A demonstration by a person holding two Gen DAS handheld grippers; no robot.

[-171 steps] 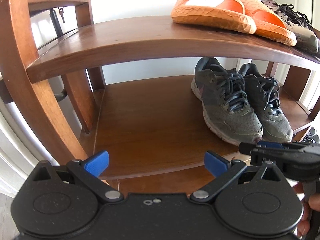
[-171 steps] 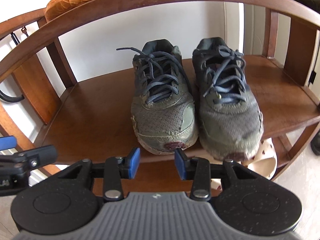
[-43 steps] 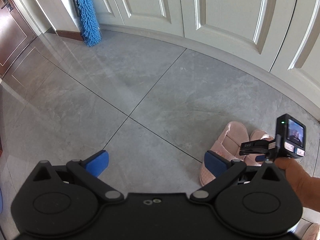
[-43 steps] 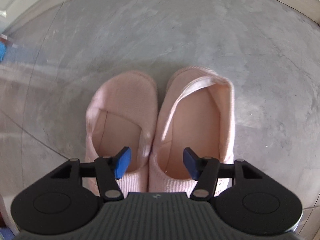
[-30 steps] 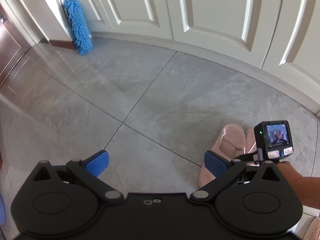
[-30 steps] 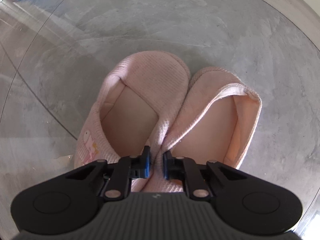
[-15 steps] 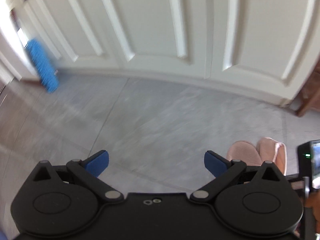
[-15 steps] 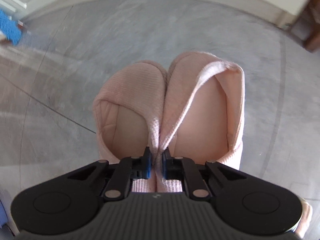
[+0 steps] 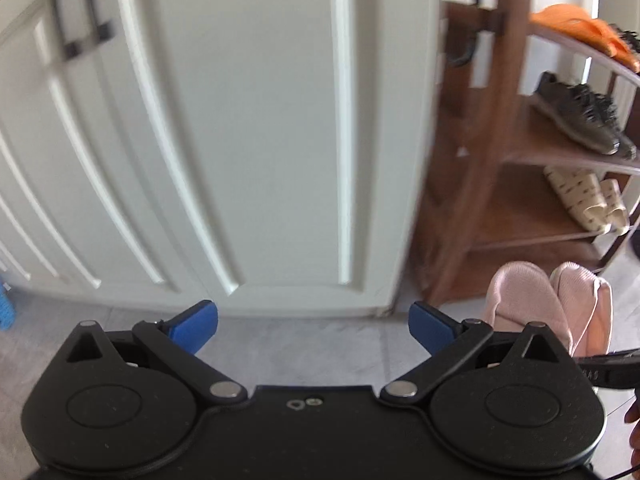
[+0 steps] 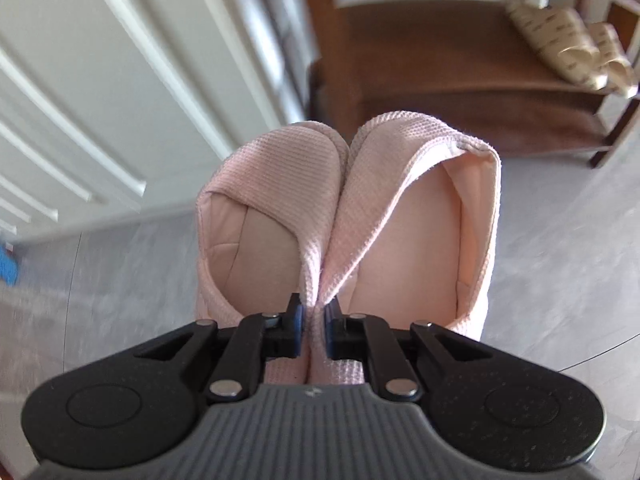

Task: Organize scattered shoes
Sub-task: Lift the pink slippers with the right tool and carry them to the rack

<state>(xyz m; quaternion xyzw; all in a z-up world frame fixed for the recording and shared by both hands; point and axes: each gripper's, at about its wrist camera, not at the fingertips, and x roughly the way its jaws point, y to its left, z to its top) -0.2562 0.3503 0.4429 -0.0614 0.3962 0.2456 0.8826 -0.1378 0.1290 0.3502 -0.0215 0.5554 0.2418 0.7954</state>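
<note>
White panelled doors and wooden shoe rack (image 10: pixel 460 64) behind: right gripper (image 10: pixel 312 330) pinches both pink slippers (image 10: pixel 344 200) by their soft, light inner collars; left gripper (image 9: pixel 314 322) spread, empty

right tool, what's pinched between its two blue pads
The inner edges of both pink slippers, pressed together between the pads of the right tool. The right wrist view shows it; nothing else sits in that gap.

Right claw (image 10: pixel 311 330) clamped on the pink slippers (image 10: pixel 348 184)
Its pads pinch both inner edges together; beyond the slipper toes stands a wooden shoe rack (image 10: pixel 460 64), with beige slippers (image 10: pixel 568 46) on its shelf.
</note>
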